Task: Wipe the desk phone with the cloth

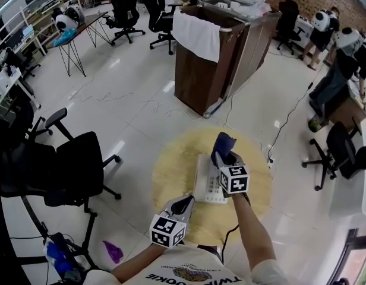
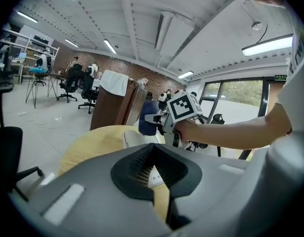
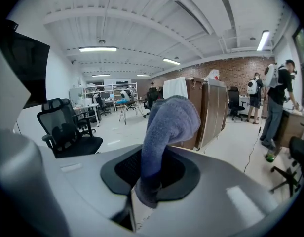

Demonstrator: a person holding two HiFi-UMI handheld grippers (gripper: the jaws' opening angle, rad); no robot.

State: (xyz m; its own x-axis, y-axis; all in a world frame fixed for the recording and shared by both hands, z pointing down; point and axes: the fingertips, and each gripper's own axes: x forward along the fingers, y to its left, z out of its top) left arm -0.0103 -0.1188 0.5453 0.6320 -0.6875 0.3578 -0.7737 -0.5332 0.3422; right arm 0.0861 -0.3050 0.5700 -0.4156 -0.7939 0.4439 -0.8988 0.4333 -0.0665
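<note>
Right claw point(image 1: 226, 157) is clamped on the blue cloth point(image 1: 222, 142), with the wad poking past its tips above the far end of the white desk phone point(image 1: 205, 180), which lies mid-table. Left claw point(image 1: 184, 203) is closed on nothing, beside the phone's near left corner. The danger, I'd say: nothing pins the phone, so a firm swipe could shove it across the smooth round wooden table point(image 1: 171, 165) or knock the handset loose. Around it are glossy white floor point(image 1: 129, 105), a black office chair point(image 1: 79, 165) on the left and a brown cabinet point(image 1: 201, 70) beyond.
</note>
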